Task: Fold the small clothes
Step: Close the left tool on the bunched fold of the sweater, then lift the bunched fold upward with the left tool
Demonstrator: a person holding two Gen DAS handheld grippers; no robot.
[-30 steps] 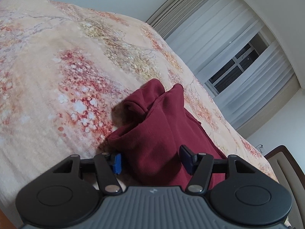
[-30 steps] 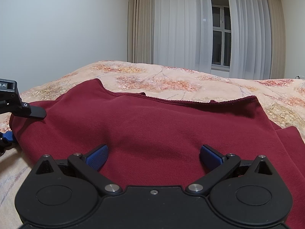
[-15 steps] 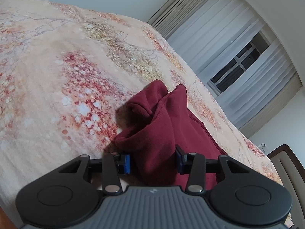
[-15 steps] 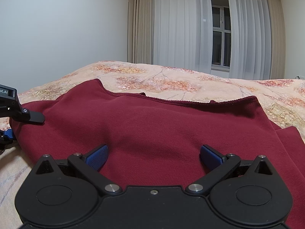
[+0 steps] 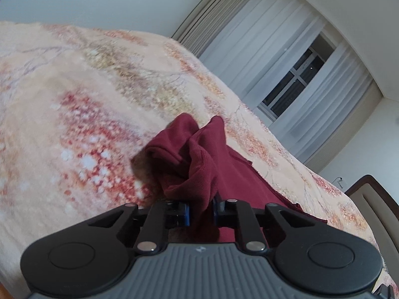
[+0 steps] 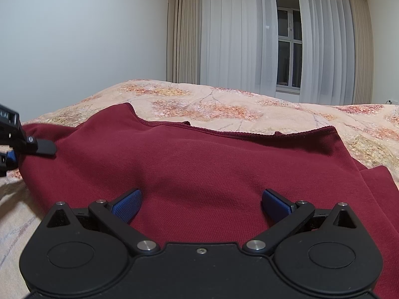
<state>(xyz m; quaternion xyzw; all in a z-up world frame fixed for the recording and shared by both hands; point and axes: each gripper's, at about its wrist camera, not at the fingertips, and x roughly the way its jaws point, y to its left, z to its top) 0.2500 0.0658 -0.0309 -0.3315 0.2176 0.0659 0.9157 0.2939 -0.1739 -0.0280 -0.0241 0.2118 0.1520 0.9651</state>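
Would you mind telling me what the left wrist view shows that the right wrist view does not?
Only the left wrist view shows the left tongs shut on a bunched fold of the maroon garment, plus a headboard. Only the right wrist view shows the right tongs open over the garment's flat spread and its ribbed hem. Both show the floral bedspread and curtained window.
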